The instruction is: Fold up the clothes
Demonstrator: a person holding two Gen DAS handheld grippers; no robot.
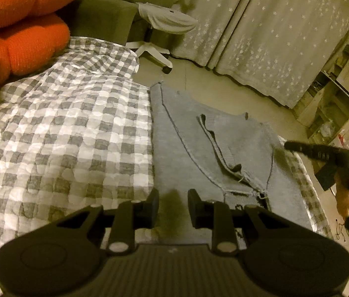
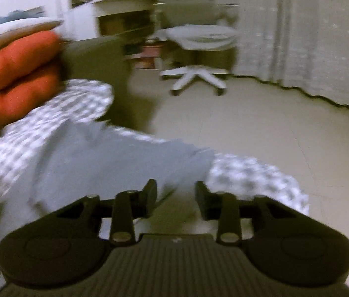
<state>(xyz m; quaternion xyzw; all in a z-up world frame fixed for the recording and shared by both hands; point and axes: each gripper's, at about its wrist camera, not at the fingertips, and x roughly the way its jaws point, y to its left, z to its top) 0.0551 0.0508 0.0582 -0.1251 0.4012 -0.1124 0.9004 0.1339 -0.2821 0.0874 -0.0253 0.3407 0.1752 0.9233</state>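
Grey sweater [image 1: 199, 148] lies flat, centre-right of frame, on the checked bedspread [image 1: 63, 123]. Left gripper [image 1: 173, 208] hovers over its near edge, jaws slightly apart, empty. Right gripper [image 2: 175, 198] likewise apart, nothing pinched. Between folds; next needs an edge pinched.

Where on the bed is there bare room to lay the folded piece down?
The checkered quilt is bare between the grey garment and the orange cushion. It is crowded near the bed's floor-side edge: the garment fills it, with the right gripper beside it.
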